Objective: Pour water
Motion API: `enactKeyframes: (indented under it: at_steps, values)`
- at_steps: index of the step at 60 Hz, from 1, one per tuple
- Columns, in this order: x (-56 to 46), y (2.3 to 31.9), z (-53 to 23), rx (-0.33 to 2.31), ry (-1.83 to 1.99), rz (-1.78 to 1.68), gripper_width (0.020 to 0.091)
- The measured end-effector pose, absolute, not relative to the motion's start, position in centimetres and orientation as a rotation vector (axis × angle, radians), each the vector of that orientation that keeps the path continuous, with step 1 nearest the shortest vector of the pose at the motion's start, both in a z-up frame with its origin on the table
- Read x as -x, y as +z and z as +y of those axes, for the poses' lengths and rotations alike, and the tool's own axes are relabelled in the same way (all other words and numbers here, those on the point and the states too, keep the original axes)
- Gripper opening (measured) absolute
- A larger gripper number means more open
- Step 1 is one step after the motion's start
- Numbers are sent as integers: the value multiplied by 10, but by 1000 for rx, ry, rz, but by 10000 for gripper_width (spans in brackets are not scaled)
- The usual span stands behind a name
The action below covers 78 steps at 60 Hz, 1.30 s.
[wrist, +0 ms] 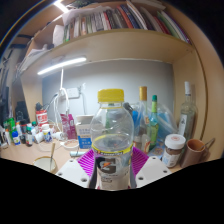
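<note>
Clear bottle (112,140) held in our gripper (112,163), above the cluttered worktop (40,160).
We had both pads (88,161) clamped on it; yellow cap (112,97) seemingly on, so uncapping probably preceded pouring.

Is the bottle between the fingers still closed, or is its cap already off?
Closed. The yellow cap sits on top of the upright bottle, which stands between the fingers.
</note>
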State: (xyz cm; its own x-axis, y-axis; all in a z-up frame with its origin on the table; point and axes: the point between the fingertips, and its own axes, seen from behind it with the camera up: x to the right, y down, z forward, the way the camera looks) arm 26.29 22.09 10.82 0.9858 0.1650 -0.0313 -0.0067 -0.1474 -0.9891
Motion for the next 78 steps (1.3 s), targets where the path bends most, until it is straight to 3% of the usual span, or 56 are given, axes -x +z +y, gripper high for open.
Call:
enactKeyframes:
  at_steps: [6,22,28,35,41,53,66,78]
  values:
    - [-265,90,224,1740,133,-132,476]
    - [-267,93,221,1682,155,-123,492]
    - [-268,93,221,1685,152,-114,531]
    - [-270,92,219,1707,136,-107,618]
    - [-274,85,211,1764,139,-91,857]
    - [-286,110,168,1727,160,-68,842]
    - [-289,153,77,1679,152,-90,844]
    - [-281,175,-4,1689,143,-150,844]
